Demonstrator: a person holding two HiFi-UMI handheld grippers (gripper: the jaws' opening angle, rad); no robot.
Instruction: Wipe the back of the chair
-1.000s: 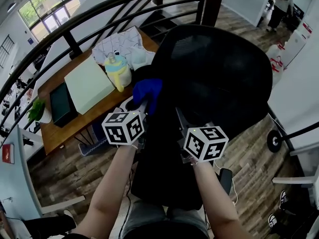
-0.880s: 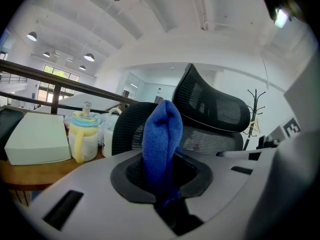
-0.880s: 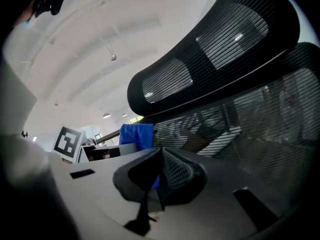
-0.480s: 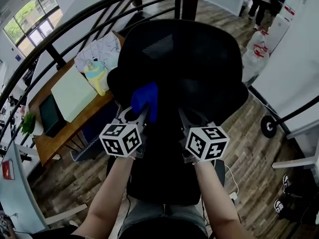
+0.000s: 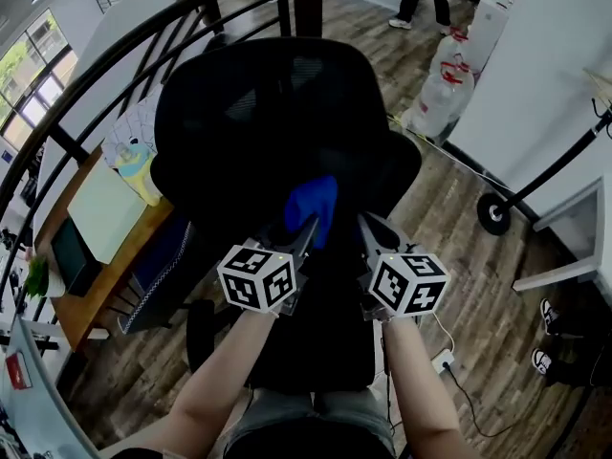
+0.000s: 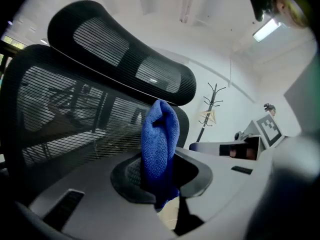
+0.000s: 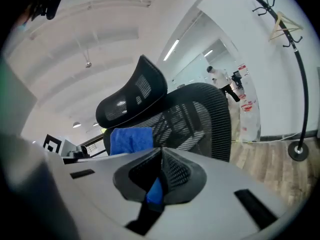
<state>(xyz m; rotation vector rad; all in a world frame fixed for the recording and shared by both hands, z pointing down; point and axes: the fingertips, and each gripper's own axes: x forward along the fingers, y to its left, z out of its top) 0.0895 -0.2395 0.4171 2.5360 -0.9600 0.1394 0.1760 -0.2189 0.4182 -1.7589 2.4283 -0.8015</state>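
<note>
Left gripper [image 5: 308,226] jaws clenched on blue cloth [image 5: 314,206] by chair back [image 5: 258,122] — right gripper [image 5: 368,226] jaws pressed together.

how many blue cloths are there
1: the blue cloth is clamped in the left gripper at the chair back. A blue sliver behind the right gripper's shut jaws is probably that cloth.

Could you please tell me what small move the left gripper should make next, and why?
Probably push the cloth forward onto the chair back and start a stroke: the left gripper is shut on the cloth, and the chair back stands just ahead.
</note>
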